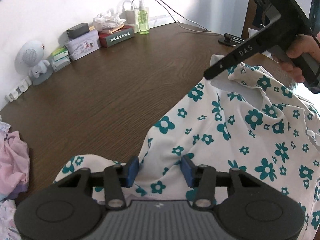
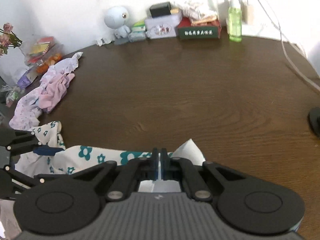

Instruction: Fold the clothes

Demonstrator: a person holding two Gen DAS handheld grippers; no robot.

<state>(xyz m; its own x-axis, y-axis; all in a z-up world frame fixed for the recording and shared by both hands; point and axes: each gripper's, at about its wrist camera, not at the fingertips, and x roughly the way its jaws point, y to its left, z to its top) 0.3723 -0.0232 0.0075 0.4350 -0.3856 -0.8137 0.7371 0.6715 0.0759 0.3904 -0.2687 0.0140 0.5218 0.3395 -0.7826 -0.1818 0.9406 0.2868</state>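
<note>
A white garment with teal flowers lies bunched on the dark wooden table at its near right edge. My left gripper sits low over the garment's near edge, its blue pads apart with a loose hump of cloth between them. My right gripper is shut on a white fold of the same garment. In the left wrist view the right gripper comes in from the upper right, held by a hand, with its tip at the garment's far edge. The left gripper's blue pad shows at the left of the right wrist view.
A heap of pink and lilac clothes lies on the table's left side. Along the wall stand a small robot-shaped speaker, tins and boxes, a green bottle and charger cables. A black object sits at the right edge.
</note>
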